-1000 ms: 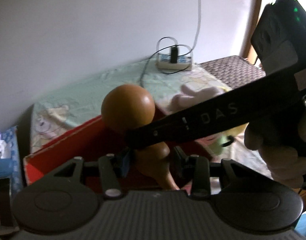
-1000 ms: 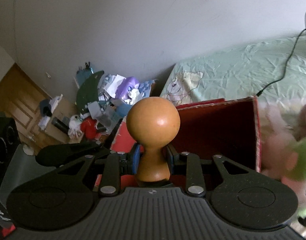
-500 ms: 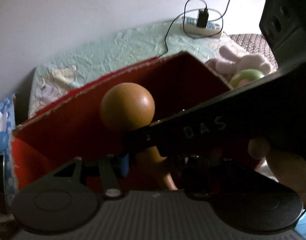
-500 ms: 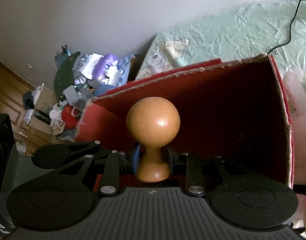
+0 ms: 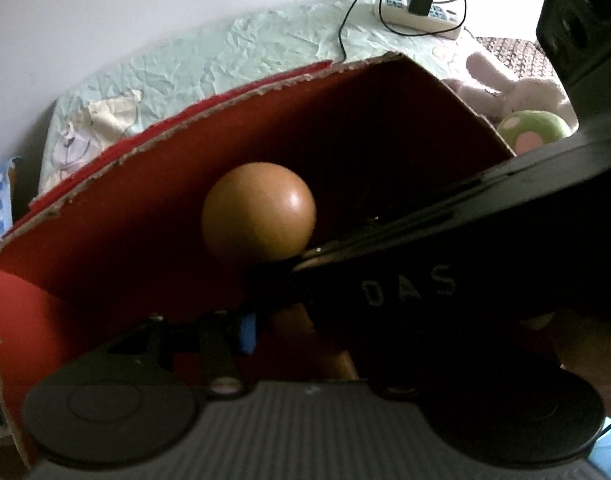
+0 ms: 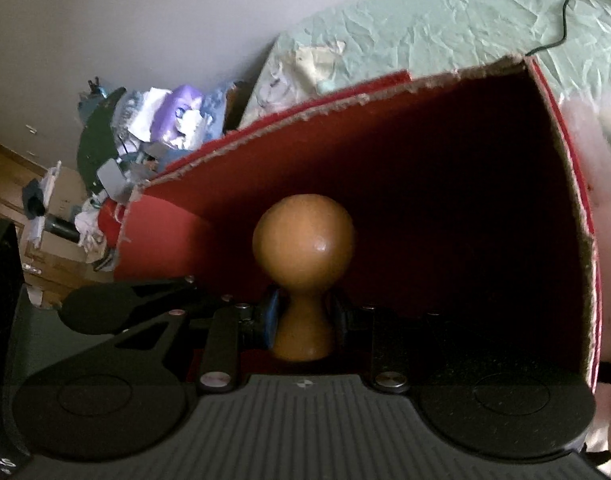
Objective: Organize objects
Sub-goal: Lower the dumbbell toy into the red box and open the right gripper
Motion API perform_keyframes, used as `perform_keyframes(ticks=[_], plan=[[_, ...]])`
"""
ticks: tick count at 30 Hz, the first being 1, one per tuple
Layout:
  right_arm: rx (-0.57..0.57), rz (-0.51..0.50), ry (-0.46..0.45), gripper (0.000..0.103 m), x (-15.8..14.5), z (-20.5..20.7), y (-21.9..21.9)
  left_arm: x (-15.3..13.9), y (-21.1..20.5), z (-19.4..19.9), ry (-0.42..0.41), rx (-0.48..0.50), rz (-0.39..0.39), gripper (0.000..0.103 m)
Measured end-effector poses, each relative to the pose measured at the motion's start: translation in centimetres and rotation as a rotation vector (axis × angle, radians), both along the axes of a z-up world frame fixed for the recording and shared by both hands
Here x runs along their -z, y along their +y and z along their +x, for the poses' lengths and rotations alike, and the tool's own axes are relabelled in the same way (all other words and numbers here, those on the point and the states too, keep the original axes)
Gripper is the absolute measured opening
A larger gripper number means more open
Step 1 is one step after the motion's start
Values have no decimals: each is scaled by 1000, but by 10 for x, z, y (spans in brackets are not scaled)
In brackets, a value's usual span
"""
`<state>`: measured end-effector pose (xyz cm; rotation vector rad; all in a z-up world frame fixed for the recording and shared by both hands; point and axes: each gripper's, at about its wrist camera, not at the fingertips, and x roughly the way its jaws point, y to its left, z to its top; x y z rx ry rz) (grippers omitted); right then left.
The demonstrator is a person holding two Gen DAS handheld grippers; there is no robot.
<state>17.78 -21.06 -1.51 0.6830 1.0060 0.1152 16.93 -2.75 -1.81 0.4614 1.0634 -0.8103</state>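
Observation:
A brown wooden piece with a round knob point(image 6: 303, 236) and a narrow neck is held over the open red cardboard box point(image 6: 385, 128). My right gripper point(image 6: 303, 316) is shut on its neck, and the knob points into the box. In the left wrist view the same wooden piece point(image 5: 259, 218) stands before the red box point(image 5: 145, 184). My left gripper point(image 5: 289, 328) sits around the piece's lower end; the right gripper's black body point(image 5: 445, 264) crosses in front and hides the left gripper's right finger.
The box sits on a bed with a pale green sheet point(image 5: 233, 44). A pink plush toy point(image 5: 513, 84) with a green part lies right of the box. A power strip point(image 5: 421, 12) with a cable lies at the bed's far end. Clutter point(image 6: 145, 132) is piled left of the bed.
Both grippers have tipped down and moved toward the red box with the wooden piece. The box's inside now fills both views.

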Motion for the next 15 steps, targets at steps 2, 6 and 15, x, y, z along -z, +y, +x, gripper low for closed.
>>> perform_keyframes(ticks=[2, 6, 15], plan=[[-2, -15, 23, 30, 1, 2, 2, 2, 0, 3, 24, -2, 4, 45], [-1, -43, 56, 30, 3, 4, 3, 5, 2, 10, 91, -7, -12, 45], [12, -101, 109, 31, 7, 7, 8, 7, 3, 13, 139, -9, -31, 51]])
